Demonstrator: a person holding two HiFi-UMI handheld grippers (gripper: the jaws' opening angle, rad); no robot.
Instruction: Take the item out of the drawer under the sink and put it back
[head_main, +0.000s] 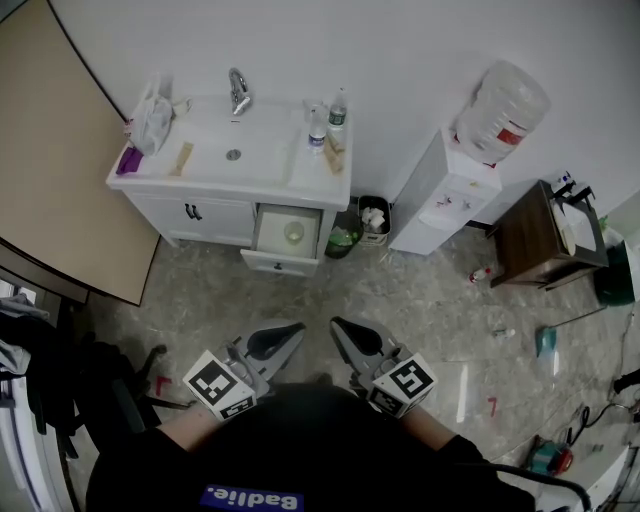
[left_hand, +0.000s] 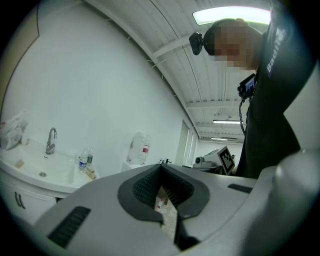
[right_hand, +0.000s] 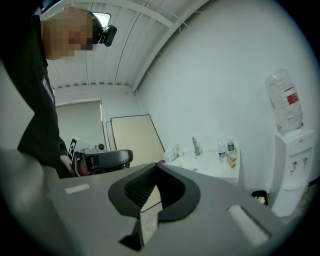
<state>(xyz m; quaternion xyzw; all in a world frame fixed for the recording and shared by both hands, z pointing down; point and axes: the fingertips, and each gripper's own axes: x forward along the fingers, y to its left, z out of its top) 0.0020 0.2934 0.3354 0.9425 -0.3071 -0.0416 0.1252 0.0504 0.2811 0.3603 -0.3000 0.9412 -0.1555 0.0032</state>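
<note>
The white sink cabinet stands against the far wall. Its right-hand drawer is pulled out, and a small round pale item lies inside it. Both grippers hang low in front of my body, well short of the cabinet. My left gripper is shut with nothing in it, and so is my right gripper. In the left gripper view the jaws meet at the tip, with the sink far off at the left. The right gripper view shows the closed jaws and the sink beyond.
A water dispenser stands right of the cabinet, with a small bin and a green bag between them. A dark wooden side table is at the right. Bottles stand on the counter. A large board leans at the left. Small litter dots the floor.
</note>
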